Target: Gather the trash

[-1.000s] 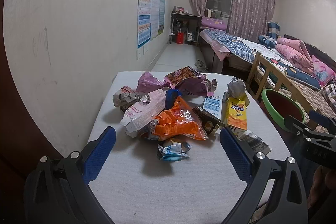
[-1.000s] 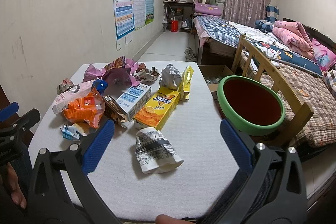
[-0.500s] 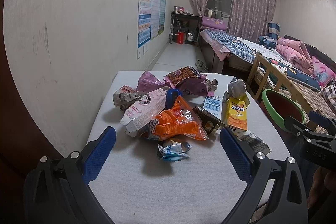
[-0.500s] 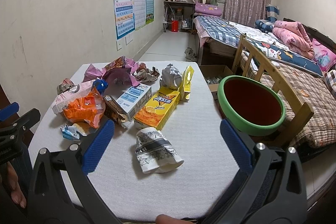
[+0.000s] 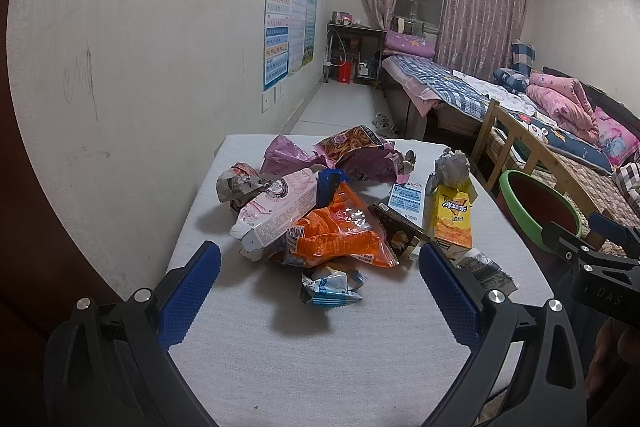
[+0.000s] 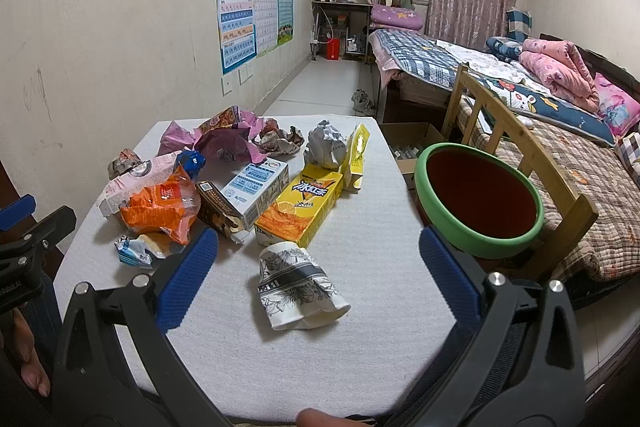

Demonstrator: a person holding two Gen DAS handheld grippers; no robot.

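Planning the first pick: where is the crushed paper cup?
Right wrist view: the crushed paper cup lies between the open right tongs, just before the yellow drink carton.

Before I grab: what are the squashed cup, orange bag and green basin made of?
Squashed cup: likely paper, matte, creased flat. Orange bag: thin plastic film, glossy, part see-through. Green basin: probably plastic, smooth rim, dark red inside.
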